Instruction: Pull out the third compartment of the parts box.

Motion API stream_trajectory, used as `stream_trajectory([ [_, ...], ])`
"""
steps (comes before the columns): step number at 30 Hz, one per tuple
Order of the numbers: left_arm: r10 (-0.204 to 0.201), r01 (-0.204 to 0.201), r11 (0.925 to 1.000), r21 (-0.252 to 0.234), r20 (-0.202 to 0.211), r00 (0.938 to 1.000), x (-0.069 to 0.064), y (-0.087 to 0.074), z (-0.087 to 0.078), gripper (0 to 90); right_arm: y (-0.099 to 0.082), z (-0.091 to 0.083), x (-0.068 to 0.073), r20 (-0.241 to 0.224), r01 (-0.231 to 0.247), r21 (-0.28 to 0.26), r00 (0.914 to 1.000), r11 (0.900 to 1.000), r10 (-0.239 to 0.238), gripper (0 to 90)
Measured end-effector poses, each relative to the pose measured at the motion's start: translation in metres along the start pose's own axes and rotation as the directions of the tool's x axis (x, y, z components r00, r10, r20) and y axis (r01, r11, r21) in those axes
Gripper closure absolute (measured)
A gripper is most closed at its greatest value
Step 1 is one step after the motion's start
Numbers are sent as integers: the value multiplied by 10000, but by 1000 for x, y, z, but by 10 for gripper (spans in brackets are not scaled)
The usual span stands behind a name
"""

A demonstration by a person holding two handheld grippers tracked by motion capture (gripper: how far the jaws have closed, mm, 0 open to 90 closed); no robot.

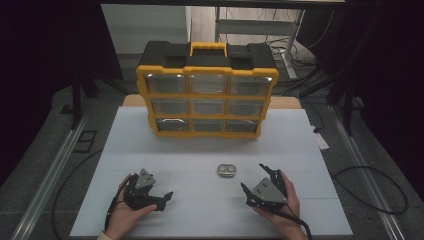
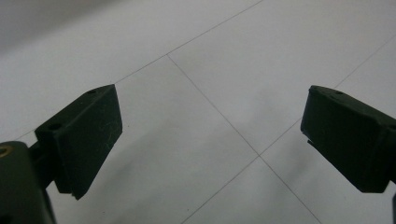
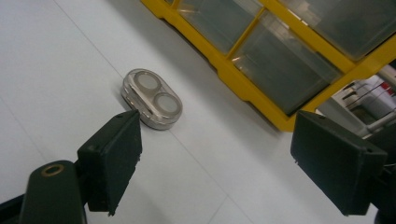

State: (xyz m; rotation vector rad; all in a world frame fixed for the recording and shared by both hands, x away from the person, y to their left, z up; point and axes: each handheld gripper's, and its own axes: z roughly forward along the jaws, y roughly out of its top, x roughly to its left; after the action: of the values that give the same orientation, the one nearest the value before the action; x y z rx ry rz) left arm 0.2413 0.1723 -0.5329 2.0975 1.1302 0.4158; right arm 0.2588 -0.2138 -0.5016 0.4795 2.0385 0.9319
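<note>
At the left of the high view we see the left hand-held gripper [image 1: 161, 199] cupped in the person's left hand [image 1: 127, 214], low over the white table [image 1: 310, 135] near its front edge. In the left gripper view its two black jaws stand wide apart with nothing between them, only bare table with thin seam lines crossing below.

Moving toward the middle, a small silver oval case [image 1: 226, 170] with two round windows lies flat on the table, between the two grippers and a little beyond them, nearer the right one. Behind it, well apart, a yellow-and-black organizer [image 1: 207, 92] stands upright at the far side of the table, its clear drawers facing us.

At the right, the right hand-held gripper [image 1: 254, 178] sits in the person's right hand [image 1: 286, 210], pointing up-left toward the case. In the right gripper view its jaws are spread wide and hold nothing; the case [image 3: 152, 98] lies just beyond the tip of the jaw at the left of that view, apart from it, and the organizer's yellow frame [image 3: 252, 91] runs across the upper right
</note>
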Motion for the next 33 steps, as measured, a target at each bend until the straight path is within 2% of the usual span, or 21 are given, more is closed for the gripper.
stream_trajectory([
  [15,-5,5,10000,3,-11,10000,0,0,0,61,-1,1,3,305,618,18,9976,9981,-618,167],
  [33,12,-12,10000,0,-22,10000,0,0,0,61,1,1,2,655,1379,14,9883,9904,-1377,171],
])
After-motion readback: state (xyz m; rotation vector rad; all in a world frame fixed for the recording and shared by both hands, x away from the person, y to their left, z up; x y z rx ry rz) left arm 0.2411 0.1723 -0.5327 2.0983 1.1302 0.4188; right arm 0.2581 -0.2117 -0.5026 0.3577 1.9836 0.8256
